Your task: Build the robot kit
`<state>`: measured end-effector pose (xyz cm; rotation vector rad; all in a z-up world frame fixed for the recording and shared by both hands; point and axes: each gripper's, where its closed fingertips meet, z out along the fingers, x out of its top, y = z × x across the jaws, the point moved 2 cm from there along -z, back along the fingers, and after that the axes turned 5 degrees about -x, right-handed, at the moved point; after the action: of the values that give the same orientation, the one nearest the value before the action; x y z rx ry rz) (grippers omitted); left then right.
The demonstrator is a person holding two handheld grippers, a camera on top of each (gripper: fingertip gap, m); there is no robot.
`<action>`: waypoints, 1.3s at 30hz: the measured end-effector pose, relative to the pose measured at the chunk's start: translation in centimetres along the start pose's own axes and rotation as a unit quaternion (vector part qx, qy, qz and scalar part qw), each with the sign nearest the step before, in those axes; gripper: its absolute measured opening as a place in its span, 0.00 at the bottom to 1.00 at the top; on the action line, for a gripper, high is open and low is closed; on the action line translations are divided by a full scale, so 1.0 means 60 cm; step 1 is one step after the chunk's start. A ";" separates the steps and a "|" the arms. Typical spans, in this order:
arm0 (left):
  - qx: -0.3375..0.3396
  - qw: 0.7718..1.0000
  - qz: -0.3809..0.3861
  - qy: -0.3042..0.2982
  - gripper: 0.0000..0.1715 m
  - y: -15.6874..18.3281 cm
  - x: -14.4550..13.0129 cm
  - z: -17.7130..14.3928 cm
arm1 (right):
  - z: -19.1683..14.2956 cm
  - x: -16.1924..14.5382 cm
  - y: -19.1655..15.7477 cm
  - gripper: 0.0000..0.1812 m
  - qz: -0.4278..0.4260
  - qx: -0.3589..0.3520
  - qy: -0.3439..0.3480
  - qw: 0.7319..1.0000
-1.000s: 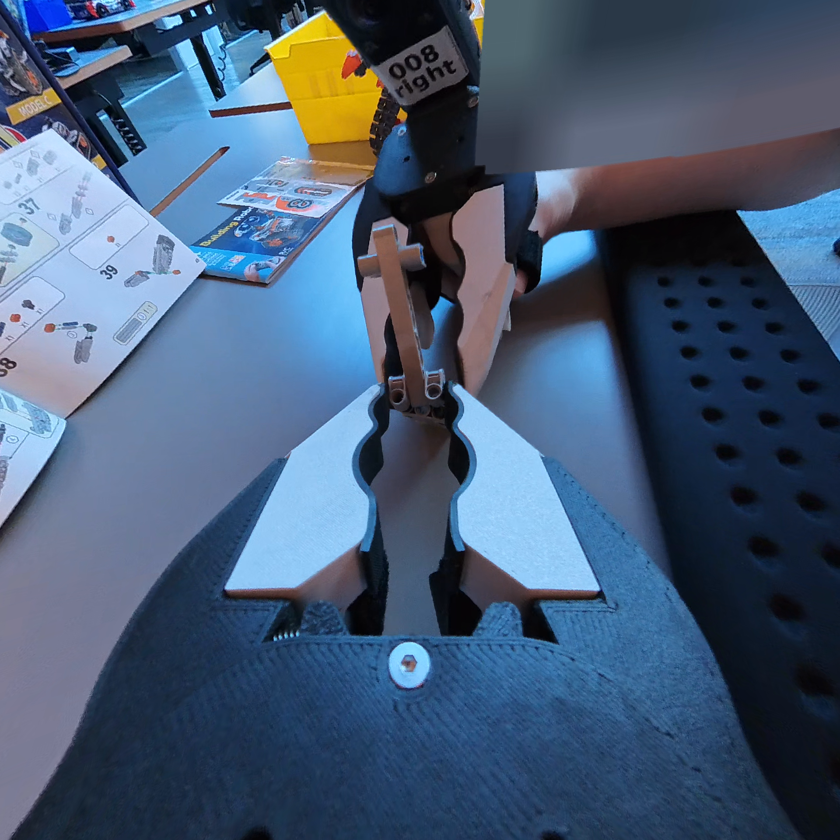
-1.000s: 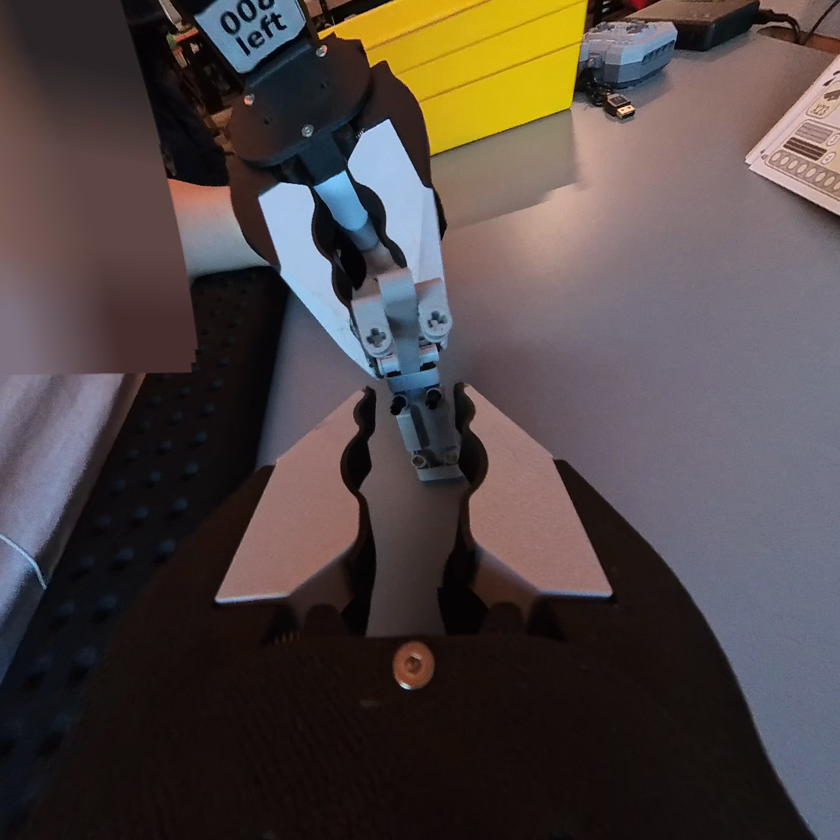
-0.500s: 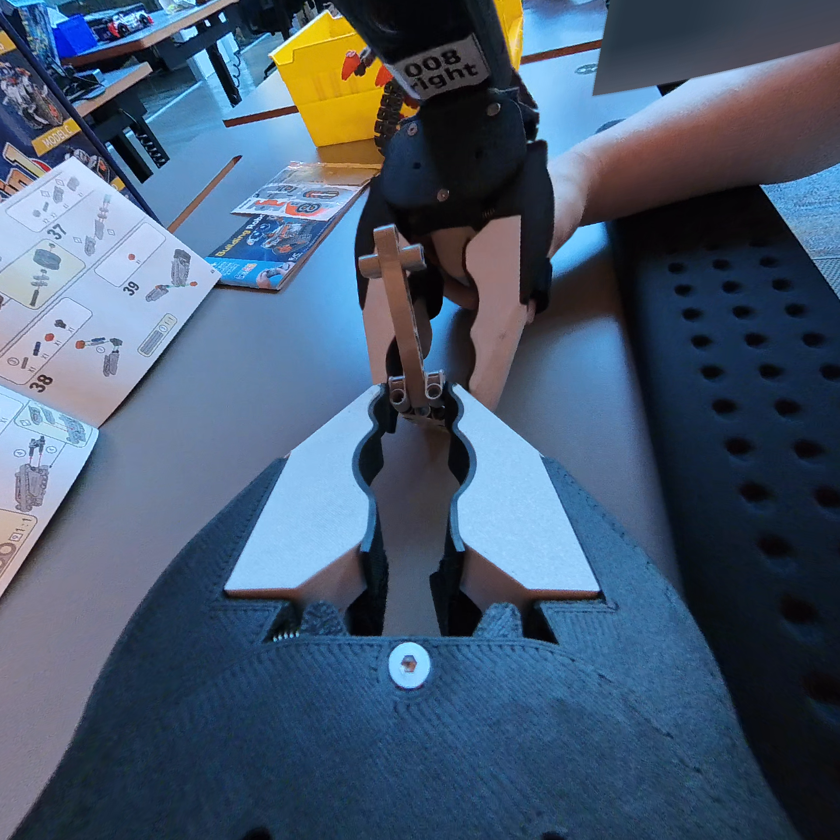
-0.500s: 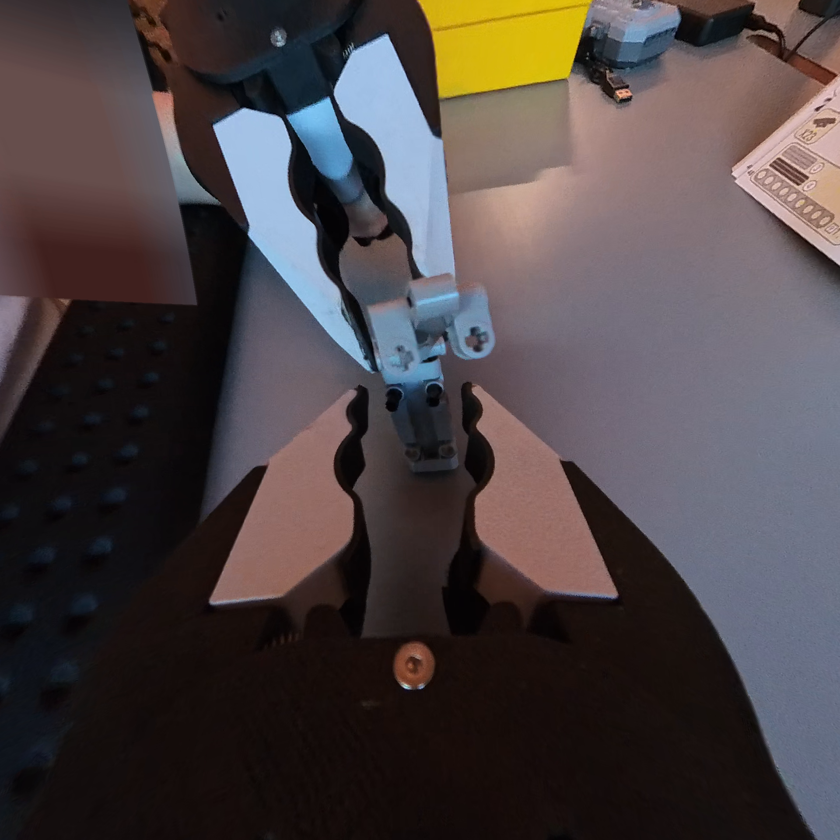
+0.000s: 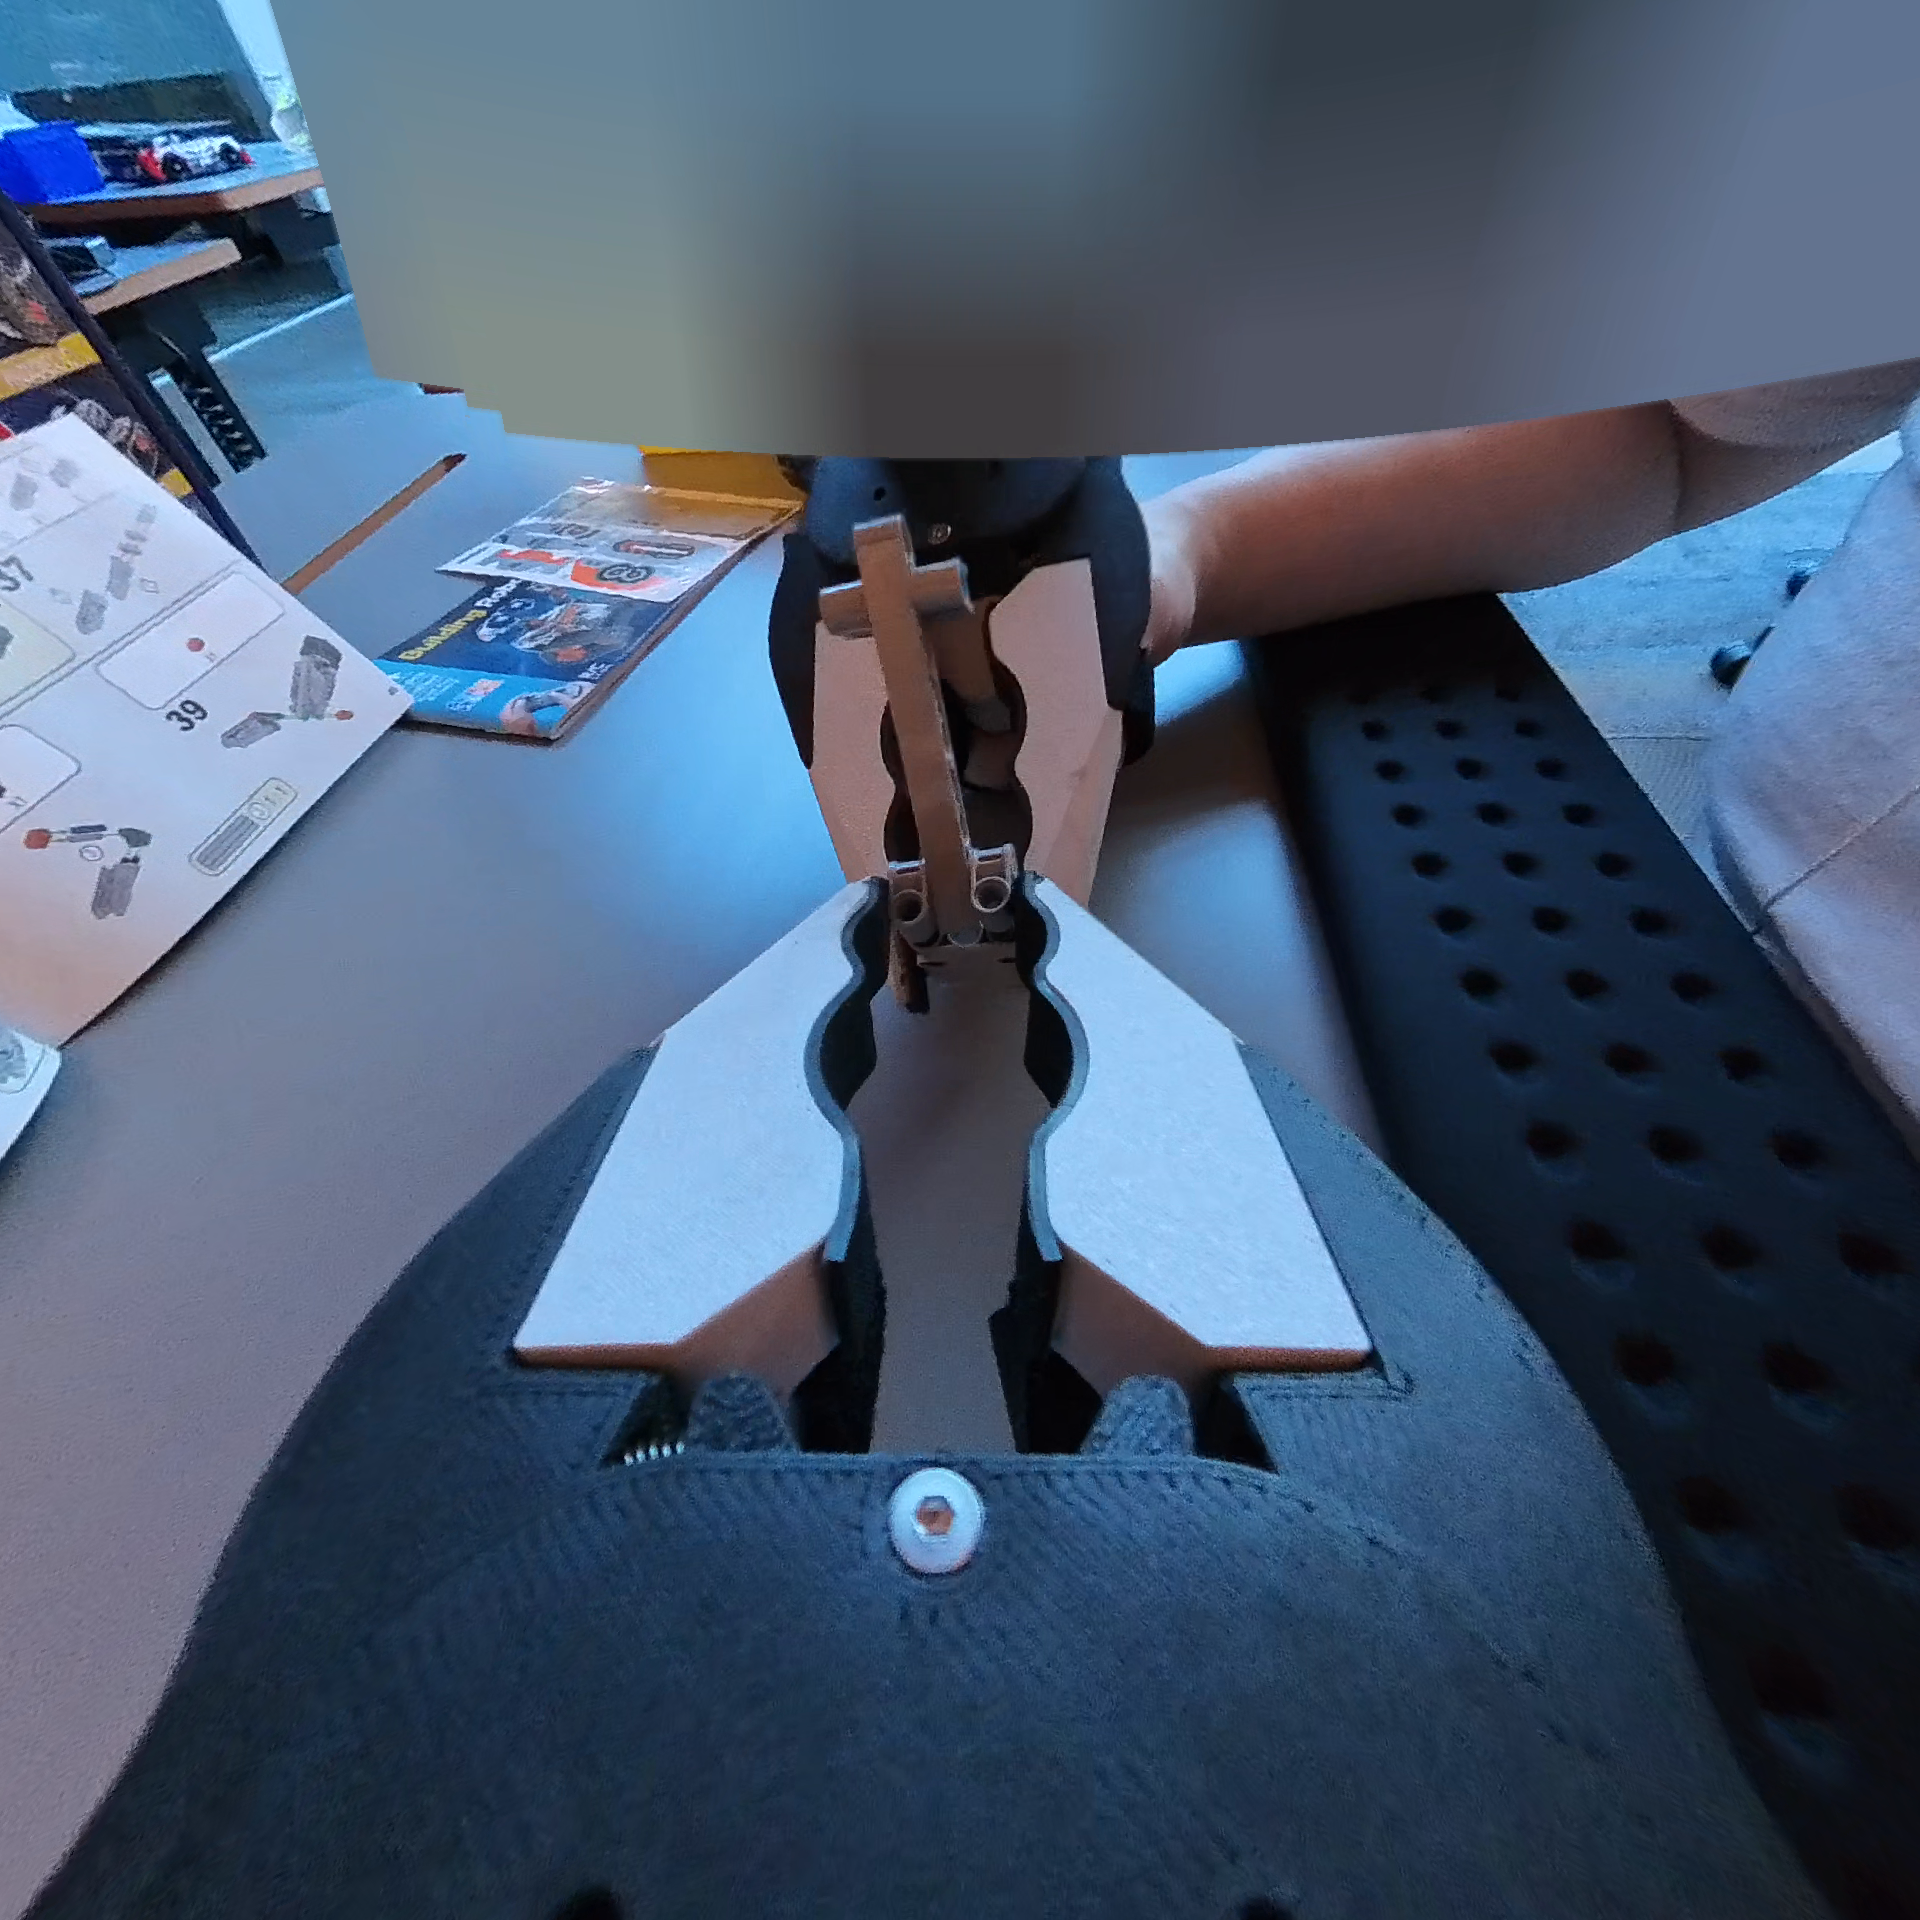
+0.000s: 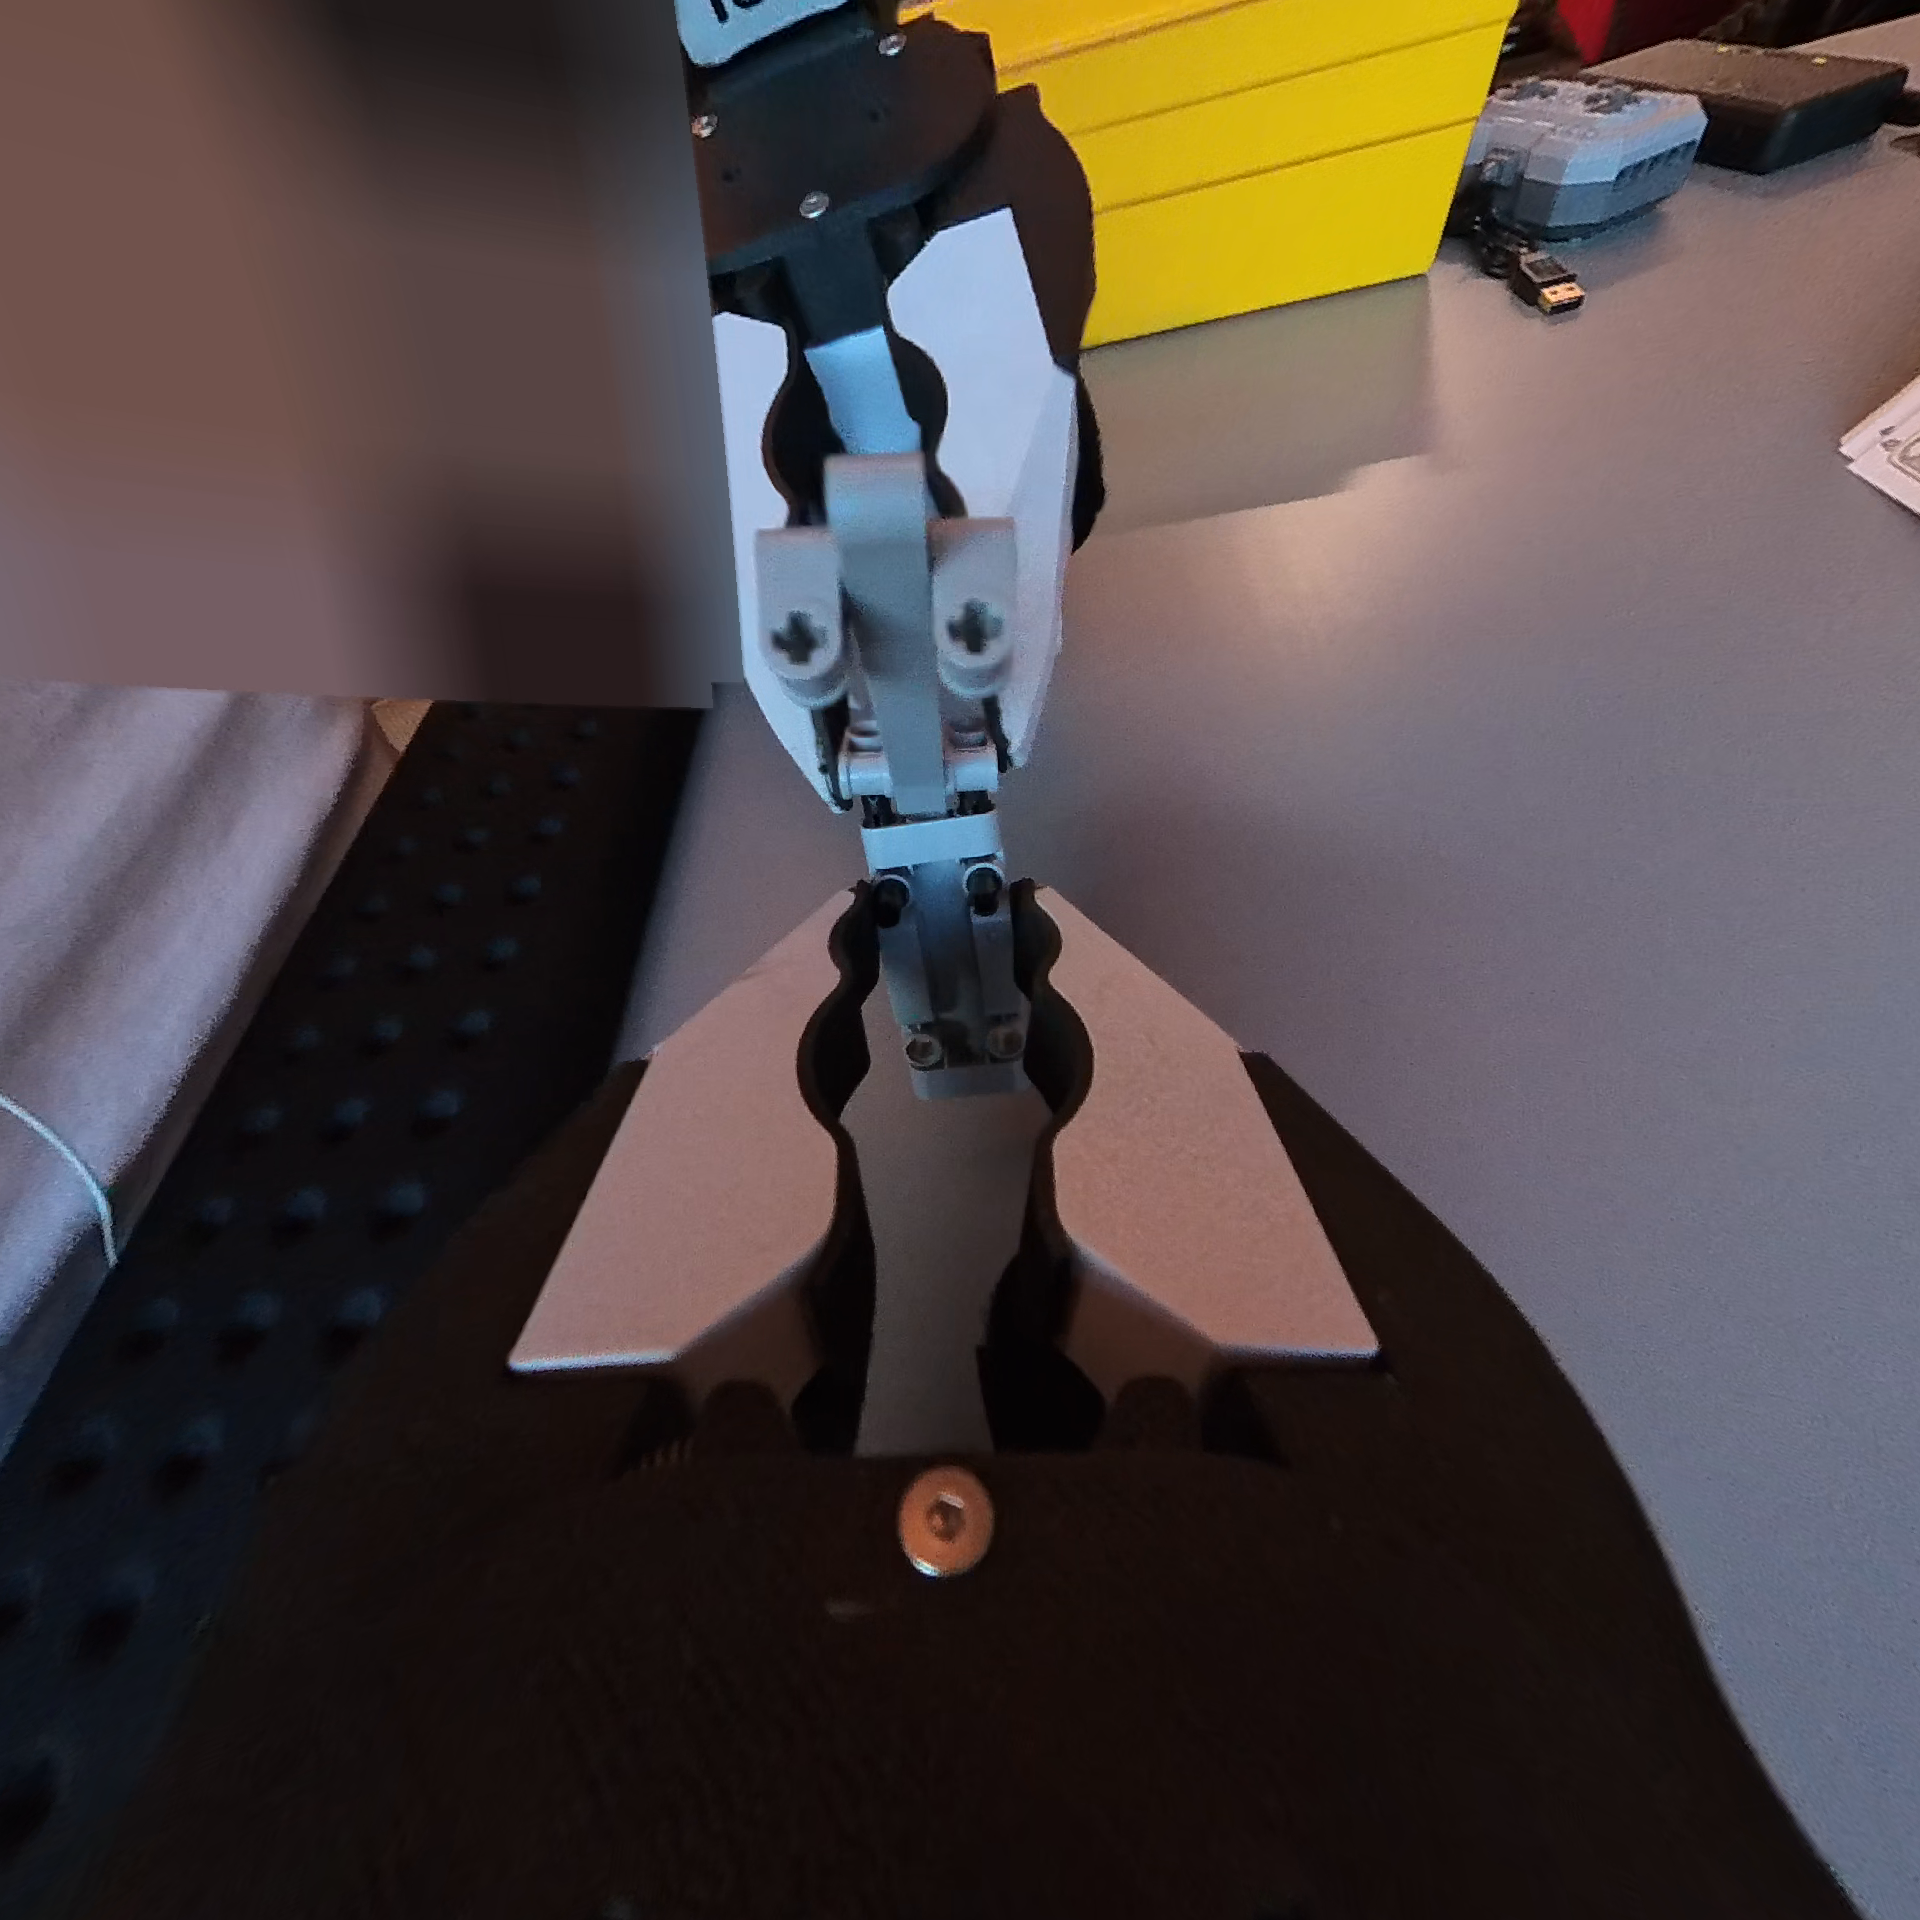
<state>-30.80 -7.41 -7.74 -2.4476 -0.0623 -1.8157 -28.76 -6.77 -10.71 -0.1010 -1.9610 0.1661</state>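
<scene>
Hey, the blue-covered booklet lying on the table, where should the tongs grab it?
The blue-covered booklet lies flat with a sticker sheet overlapping its far end, so probably pinch its bare near edge, coming in low along the table from the near side.

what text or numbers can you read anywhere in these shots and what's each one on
I won't copy out the writing itself; this is where it stands:
open instruction sheet, table's left: step numbers, legible
blue booklet: cover title, partly legible
bagged sticker sheet: too blurred
white label on the left gripper: cut off by the frame
paper at the right edge: too small
</scene>
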 end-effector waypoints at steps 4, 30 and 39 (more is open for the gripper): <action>0.010 1.000 0.021 0.008 0.13 0.001 0.006 -0.002 | -0.004 0.007 -0.002 0.14 0.032 0.023 0.018 0.999; 0.037 0.995 -0.086 0.025 0.13 -0.046 -0.008 -0.006 | 0.007 0.010 0.031 0.14 0.198 0.030 0.030 0.979; 0.034 0.981 -0.187 0.033 0.13 -0.072 -0.029 -0.008 | 0.007 0.008 0.049 0.20 0.221 0.001 0.032 0.975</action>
<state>-32.12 -3.14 -9.06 -2.4532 -0.6071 -1.9889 -29.34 -3.80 -10.88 -0.5363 -1.8485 0.4504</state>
